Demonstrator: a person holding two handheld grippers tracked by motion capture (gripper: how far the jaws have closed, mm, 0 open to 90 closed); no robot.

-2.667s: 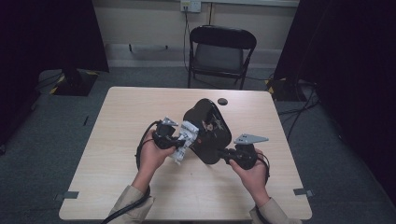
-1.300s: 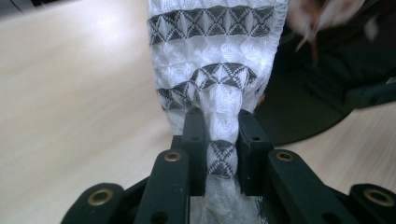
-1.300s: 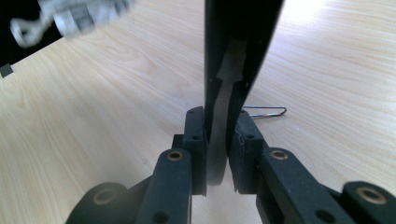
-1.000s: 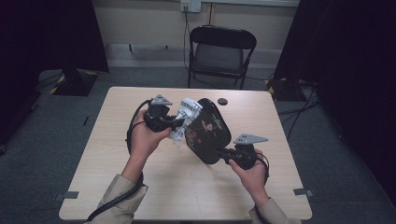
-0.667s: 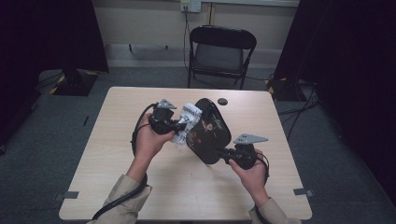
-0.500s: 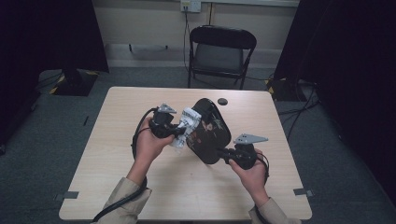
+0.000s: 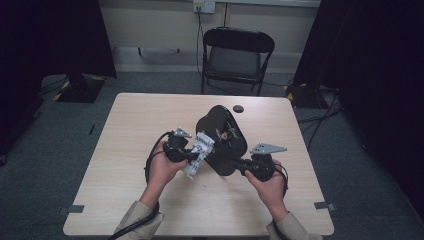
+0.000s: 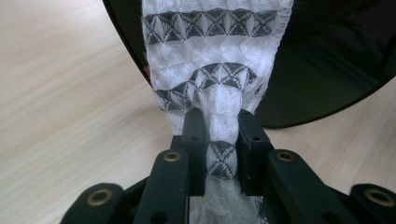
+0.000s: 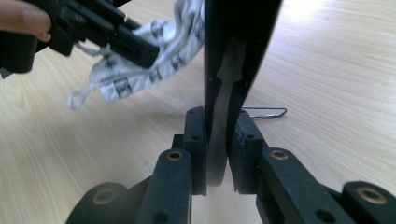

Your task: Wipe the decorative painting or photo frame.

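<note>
Left hand-held gripper (image 8: 218,140) clamped on patterned white cloth (image 8: 217,84), pressed beside black pan (image 7: 221,140); right hand-held gripper (image 9: 217,140) clamped on pan's handle (image 9: 219,135).

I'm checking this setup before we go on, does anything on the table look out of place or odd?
One small thing: a bent wire clip lies loose on the table beyond the black oval object. Otherwise nothing stands out.

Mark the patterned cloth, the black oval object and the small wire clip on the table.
patterned cloth (image 8: 215,84), left gripper view, on its white weave above the jaws.
black oval object (image 7: 222,140), high view, on its dark face.
wire clip (image 9: 266,112), right gripper view, on its loop.
</note>
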